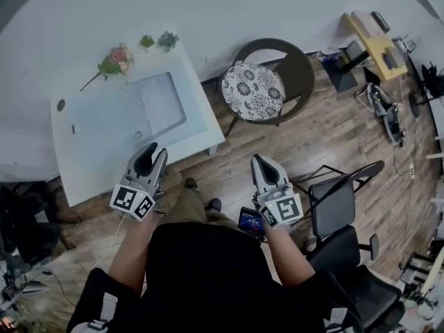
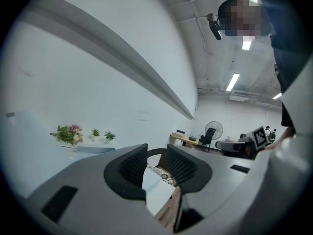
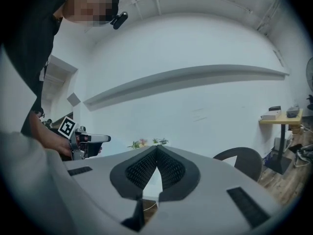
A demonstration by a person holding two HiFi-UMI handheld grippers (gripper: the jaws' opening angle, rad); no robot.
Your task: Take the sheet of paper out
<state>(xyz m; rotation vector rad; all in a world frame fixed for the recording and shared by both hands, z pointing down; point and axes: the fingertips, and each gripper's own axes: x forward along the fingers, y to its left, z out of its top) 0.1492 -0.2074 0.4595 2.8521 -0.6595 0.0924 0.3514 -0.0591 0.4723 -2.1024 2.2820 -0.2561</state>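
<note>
Head view: my left gripper has its jaws apart and empty, and my right gripper has its jaws closed on nothing. A pale flat folder lies on the counter just ahead of the left jaws. The sheet of paper is presumably inside it, though I can't make it out. It should be light, limp and slippery, so I'd pinch an exposed edge.

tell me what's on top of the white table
A flower sprig, two small plants and a pale flat folder. Whether paper lies inside it cannot be seen.
</note>
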